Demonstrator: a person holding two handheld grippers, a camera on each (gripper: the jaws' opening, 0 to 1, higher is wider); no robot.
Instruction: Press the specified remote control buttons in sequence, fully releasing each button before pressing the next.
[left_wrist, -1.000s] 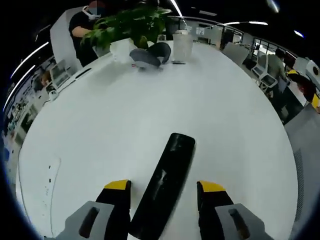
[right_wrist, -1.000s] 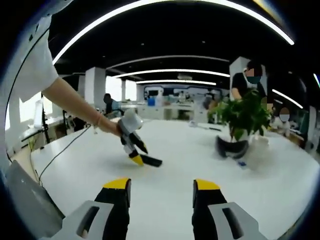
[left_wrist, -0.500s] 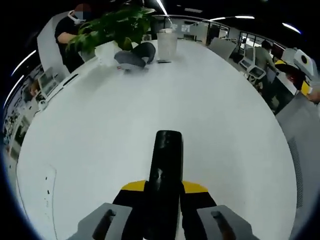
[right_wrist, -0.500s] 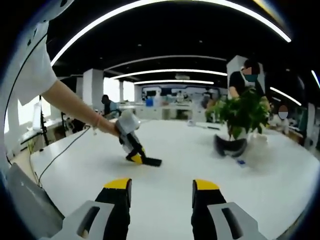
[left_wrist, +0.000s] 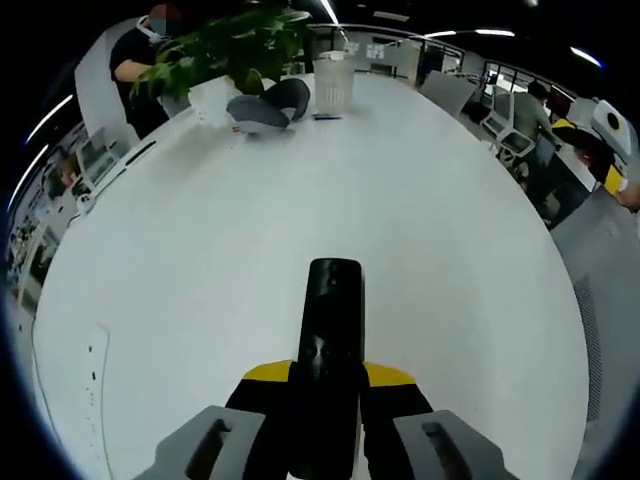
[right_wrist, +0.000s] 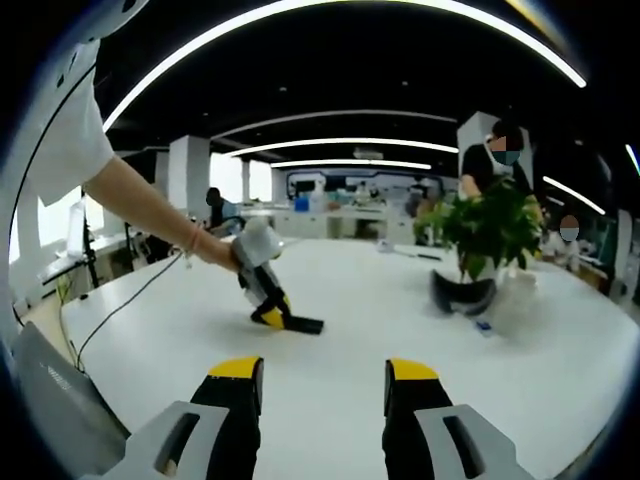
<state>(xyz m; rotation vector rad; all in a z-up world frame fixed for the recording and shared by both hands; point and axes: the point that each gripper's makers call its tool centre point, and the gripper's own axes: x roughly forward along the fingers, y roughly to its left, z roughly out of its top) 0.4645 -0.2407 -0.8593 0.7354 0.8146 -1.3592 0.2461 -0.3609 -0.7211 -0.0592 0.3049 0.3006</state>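
A long black remote control (left_wrist: 329, 345) lies lengthwise on the white table (left_wrist: 200, 250), pointing away from the camera in the left gripper view. My left gripper (left_wrist: 328, 382) is shut on its near end, yellow-tipped jaws pressed against both sides. The right gripper view shows the same remote control (right_wrist: 300, 324) as a dark bar on the table, with the left gripper (right_wrist: 268, 316) clamped on it and a person's hand (right_wrist: 215, 250) holding that gripper. My right gripper (right_wrist: 322, 372) hovers above the table nearer the camera, open, with nothing between its jaws.
A potted plant (left_wrist: 235, 45), a grey headset-like object (left_wrist: 268, 105) and a clear cup (left_wrist: 333, 82) stand at the table's far end. People sit or stand around the room. A grey chair back (right_wrist: 60, 420) sits at lower left in the right gripper view.
A second ago my left gripper stood open around the remote; it has since closed on it. The remote now lies straight between the jaws. My right gripper has stayed open and nearly still.
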